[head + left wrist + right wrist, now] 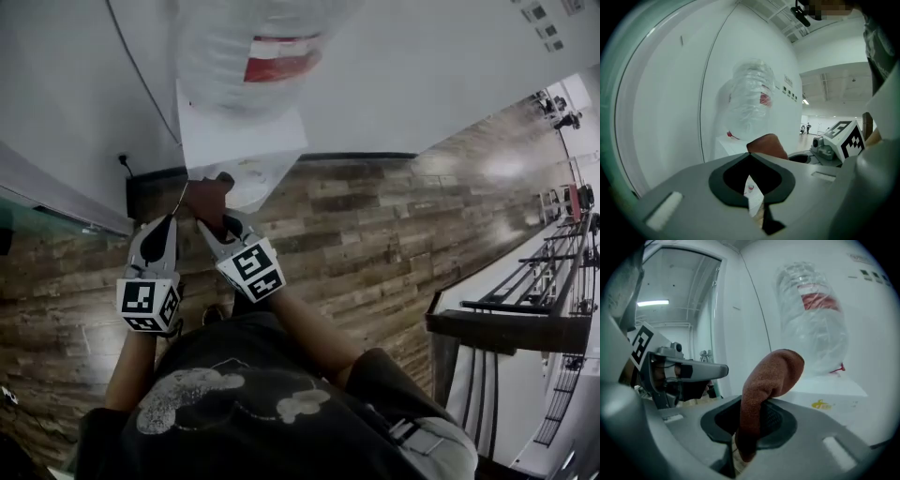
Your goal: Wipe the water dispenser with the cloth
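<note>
Head view. Reaches forward with the left forearm (128, 373) and the right forearm (307, 330), close together and both aimed at the water dispenser (239, 141) against the white wall (66, 84). Keeps the left gripper (174, 217) just beside the right gripper (219, 221), marker cubes toward the body, tips toward the dispenser's lower front edge above the wooden floor (375, 234). Carries a dark brown cloth (210, 195) at the right gripper's tips, at that front edge; cannot tell whether it touches.

Left gripper view. Shows the left gripper (750, 183) clenched to a thin slit with nothing between the jaws. Looks past them at the cloth (766, 144), the white dispenser top (727, 146), the clear bottle (750, 101) standing on it, and the right gripper (834, 143) close by at the right.

Right gripper view. Shows the right gripper (748, 426) clamped on the cloth (769, 380), which bulges up and over the jaws to the right. Faces the dispenser top (834, 392) and the bottle (813, 319), with the left gripper (677, 371) near at the left.
</note>
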Available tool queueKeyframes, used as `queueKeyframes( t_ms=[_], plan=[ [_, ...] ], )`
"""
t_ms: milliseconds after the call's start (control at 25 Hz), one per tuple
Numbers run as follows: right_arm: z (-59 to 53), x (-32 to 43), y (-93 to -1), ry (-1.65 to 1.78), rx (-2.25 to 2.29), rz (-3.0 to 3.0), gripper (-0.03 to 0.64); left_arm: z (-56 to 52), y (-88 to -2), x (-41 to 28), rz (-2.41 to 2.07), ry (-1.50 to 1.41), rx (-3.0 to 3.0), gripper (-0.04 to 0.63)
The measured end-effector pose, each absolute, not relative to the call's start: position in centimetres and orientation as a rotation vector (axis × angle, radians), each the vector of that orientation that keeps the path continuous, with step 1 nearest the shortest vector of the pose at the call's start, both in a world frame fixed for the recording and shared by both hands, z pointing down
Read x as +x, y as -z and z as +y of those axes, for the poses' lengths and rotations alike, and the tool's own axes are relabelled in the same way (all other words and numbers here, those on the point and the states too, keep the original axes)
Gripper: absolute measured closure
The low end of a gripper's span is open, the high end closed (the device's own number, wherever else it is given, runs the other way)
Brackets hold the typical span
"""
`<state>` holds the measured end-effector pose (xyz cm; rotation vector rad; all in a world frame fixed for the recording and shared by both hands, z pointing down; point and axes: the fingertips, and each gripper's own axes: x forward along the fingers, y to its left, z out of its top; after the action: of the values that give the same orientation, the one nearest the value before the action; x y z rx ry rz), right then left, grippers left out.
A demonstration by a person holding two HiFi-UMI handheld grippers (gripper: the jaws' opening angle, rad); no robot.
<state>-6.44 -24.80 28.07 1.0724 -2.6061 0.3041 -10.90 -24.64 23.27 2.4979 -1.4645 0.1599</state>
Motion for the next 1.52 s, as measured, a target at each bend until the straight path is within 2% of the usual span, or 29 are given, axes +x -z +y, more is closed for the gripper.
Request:
queueKeyframes(
  t_ms=[280,520,1520],
  plan=[
    [-30.8,-8.2,-32.8,-0.216,0.862,-2.538,0.555,-29.7,-24.1,-10.8,-1.582,-0.209,2.434,0.577],
    [-33.0,-5.7,-34.6,-0.198,0.852,-2.500,0.555,-31.7,-25.5,-10.3,-1.628,-0.237,2.357,0.577],
    [-37.8,17.8,-35.1,-0.402,1.510,-2.262,0.555,-33.8,-27.7,-2.1,-1.507,-0.238,2.410,0.577]
  ],
)
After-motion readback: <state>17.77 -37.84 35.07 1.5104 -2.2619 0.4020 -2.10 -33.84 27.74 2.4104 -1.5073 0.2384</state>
